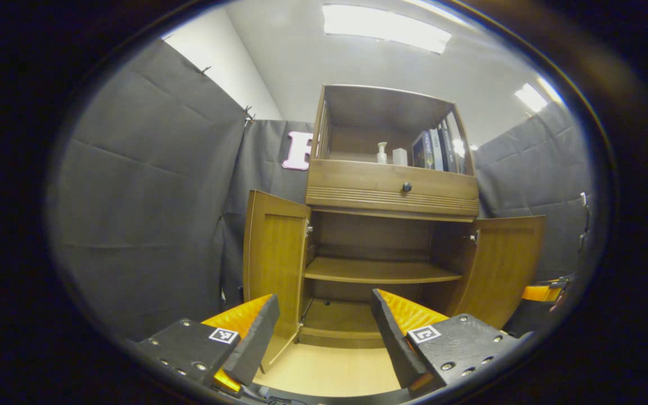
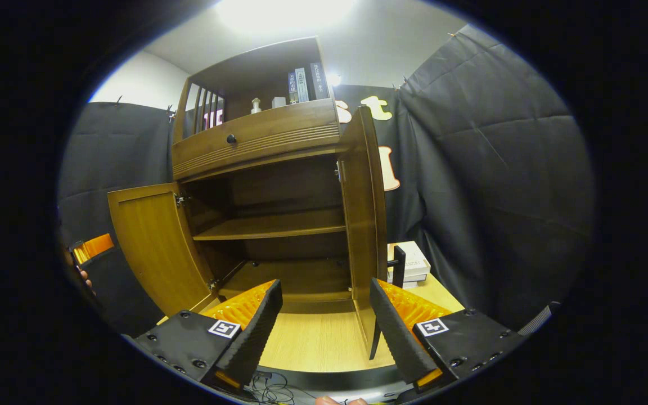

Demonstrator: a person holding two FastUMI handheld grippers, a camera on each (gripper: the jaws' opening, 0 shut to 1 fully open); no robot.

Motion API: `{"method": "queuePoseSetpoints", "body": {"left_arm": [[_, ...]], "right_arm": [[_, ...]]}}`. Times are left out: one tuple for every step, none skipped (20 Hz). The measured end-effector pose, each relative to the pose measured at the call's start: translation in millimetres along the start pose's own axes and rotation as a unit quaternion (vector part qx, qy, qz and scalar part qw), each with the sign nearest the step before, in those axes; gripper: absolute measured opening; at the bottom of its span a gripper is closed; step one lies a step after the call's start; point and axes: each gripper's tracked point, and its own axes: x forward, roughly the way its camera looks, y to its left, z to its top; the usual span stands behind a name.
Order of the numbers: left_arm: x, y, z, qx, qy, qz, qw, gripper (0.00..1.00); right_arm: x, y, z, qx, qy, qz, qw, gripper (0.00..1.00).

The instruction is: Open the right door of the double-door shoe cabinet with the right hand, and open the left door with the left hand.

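Both doors of the shoe cabinet (image 1: 391,185) stand swung wide — the left door (image 1: 276,253) and the right door (image 2: 364,225) each hang out from the cabinet's front edges, baring an inner shelf (image 1: 380,271). The left gripper (image 1: 324,332) is held with fingers apart, gripping nothing; the right gripper (image 2: 325,320) is likewise spread, with the right door's dark handle (image 2: 398,266) just beyond its fingers — not touching.
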Motion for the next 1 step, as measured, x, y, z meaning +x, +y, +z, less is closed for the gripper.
{"method": "queuePoseSetpoints", "body": {"left_arm": [[5.2, 1.5, -3.2, 0.001, 0.000, -0.005, 1.000, 0.93]], "right_arm": [[1.3, 0.5, 0.6, -0.005, -0.002, -0.006, 1.000, 0.98]]}}
